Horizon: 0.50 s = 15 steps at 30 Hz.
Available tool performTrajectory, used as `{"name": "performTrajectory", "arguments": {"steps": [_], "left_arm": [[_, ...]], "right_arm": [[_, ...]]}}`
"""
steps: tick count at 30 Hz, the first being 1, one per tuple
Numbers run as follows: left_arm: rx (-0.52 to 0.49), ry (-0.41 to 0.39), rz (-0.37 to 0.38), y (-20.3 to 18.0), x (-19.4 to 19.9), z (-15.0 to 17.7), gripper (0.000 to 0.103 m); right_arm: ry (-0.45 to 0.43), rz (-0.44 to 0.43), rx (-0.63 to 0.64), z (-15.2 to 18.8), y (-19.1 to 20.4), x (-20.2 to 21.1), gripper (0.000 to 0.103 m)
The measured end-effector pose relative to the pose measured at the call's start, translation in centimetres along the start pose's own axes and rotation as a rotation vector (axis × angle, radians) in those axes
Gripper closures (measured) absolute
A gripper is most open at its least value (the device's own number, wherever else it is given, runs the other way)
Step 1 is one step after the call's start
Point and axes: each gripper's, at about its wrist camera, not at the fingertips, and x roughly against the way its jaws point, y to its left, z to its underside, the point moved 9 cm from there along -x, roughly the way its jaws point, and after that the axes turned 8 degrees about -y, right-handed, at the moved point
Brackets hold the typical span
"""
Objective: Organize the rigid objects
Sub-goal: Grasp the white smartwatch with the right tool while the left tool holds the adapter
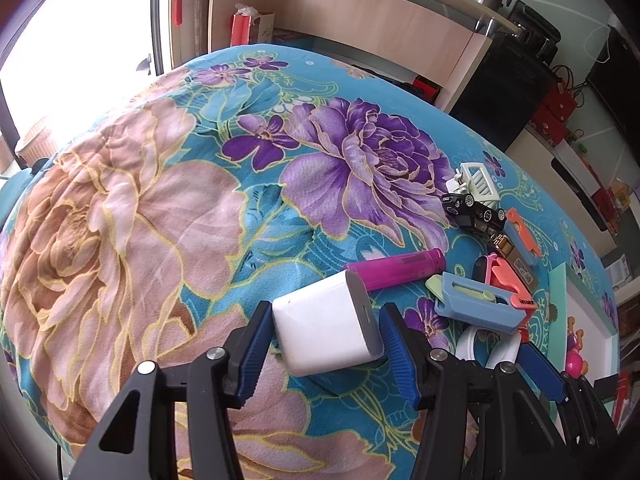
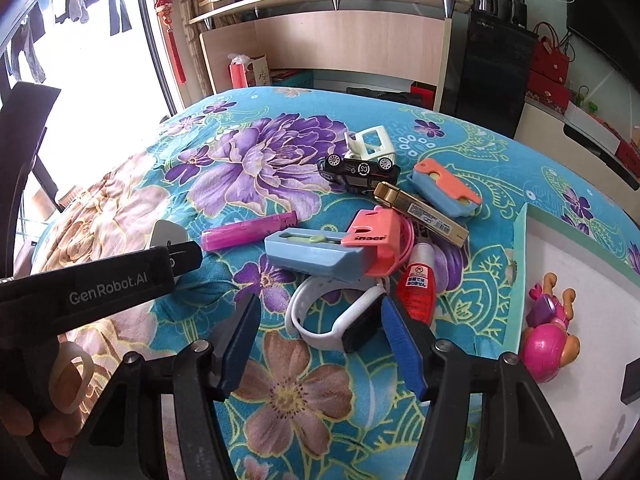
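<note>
White charger block (image 1: 326, 322) sits clamped between the blue pads of the left tool (image 1: 324, 340), above the floral cloth (image 1: 160, 200) of the worktop. The right tool (image 2: 320, 330) stands partly open around a white wristband (image 2: 320, 320), pads not pressing it. Beyond lie a pink tube (image 2: 248, 232), blue-and-coral holder (image 2: 320, 254), and toy cars (image 2: 360, 164).
</note>
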Motion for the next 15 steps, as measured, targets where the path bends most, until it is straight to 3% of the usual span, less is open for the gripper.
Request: {"name": "performTrajectory", "arguments": {"steps": [6, 15], "left_arm": [[0.002, 0.003, 0.001, 0.1, -0.1, 0.0, 0.045], [-0.005, 0.008, -0.007, 0.1, -0.5, 0.2, 0.045]], "right_arm": [[0.024, 0.059, 0.019, 0.5, -0.5, -1.4, 0.039], [0.037, 0.077, 0.011, 0.7, -1.0, -2.1, 0.044]]}}
